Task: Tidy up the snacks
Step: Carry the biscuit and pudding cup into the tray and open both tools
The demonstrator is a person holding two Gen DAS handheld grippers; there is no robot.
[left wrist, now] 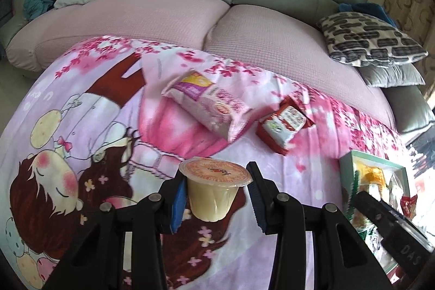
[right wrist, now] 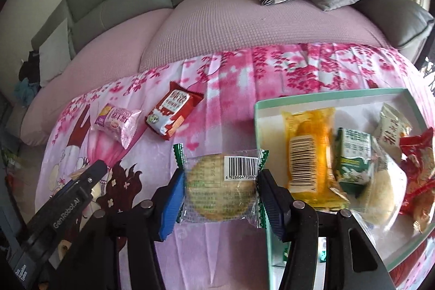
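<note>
Your right claw (right wrist: 220,197): mint box (right wrist: 320,98) rim just beside its right finger, tray crowded with packets | ahead-left: red packet (right wrist: 174,110) and pink packet (right wrist: 118,121) block the blanket (right wrist: 217,99) | open blanket between them and the box | your left claw (left wrist: 217,197): bare blanket to its left.

Soft daylight enters from the right, blowing out that edge in both views. Fisheye bending darkens the corners; snacks in the box (right wrist: 320,97) smear with motion blur.
</note>
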